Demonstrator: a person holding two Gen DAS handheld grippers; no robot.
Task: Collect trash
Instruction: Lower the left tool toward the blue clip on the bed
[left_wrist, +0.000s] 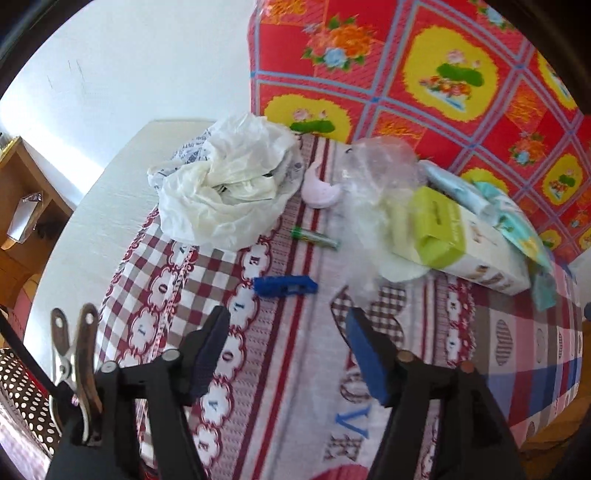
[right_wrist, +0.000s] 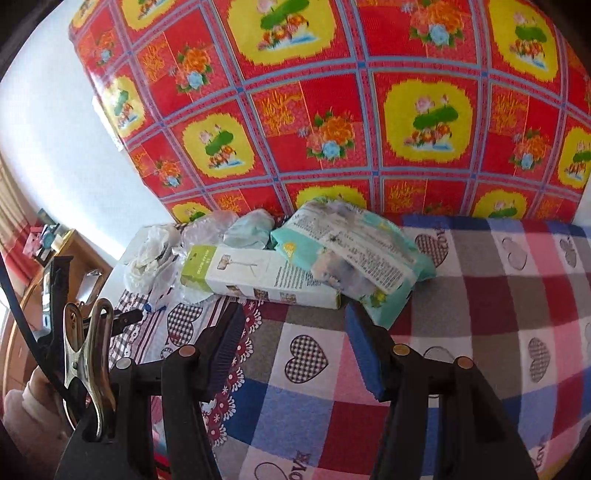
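Currently both sets of jaws stand apart with nothing between them: left gripper (left_wrist: 286, 332) over the bed (left_wrist: 295, 369), just short of the blue clip (left_wrist: 285, 285); right gripper (right_wrist: 295, 334) just short of the white-green box (right_wrist: 258, 275). Beyond the clip lie a green tube (left_wrist: 314, 237) and white crumpled bag (left_wrist: 225, 184). The teal packet (right_wrist: 354, 251) leans on the box.

Print on my white box (right_wrist: 258, 277) is too small to read; clear plastic wrap (left_wrist: 369, 192) blurs, veiling the box's near end.
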